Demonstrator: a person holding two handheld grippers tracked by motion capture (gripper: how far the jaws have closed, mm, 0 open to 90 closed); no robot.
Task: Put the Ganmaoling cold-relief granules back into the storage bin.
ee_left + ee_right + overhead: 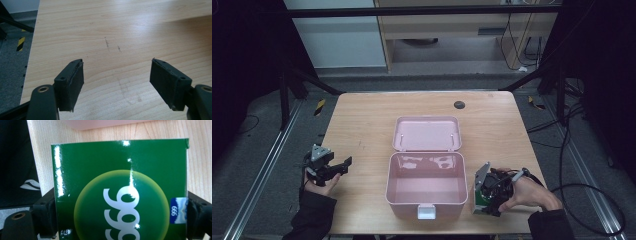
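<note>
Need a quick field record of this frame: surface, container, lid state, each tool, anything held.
surface: light wooden table, dark round spot near far edge
container: pink plastic box at table centre, nothing seen inside
lid: pink hinged lid, open, lying flat behind the box
latch: white clasp on near wall
left tool: open, holds nothing, over bare table left of box
right tool: shut on glossy green carton with white 999 print, right of box

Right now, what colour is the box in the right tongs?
Green box with white "999"; clearest in the right gripper view.
</note>
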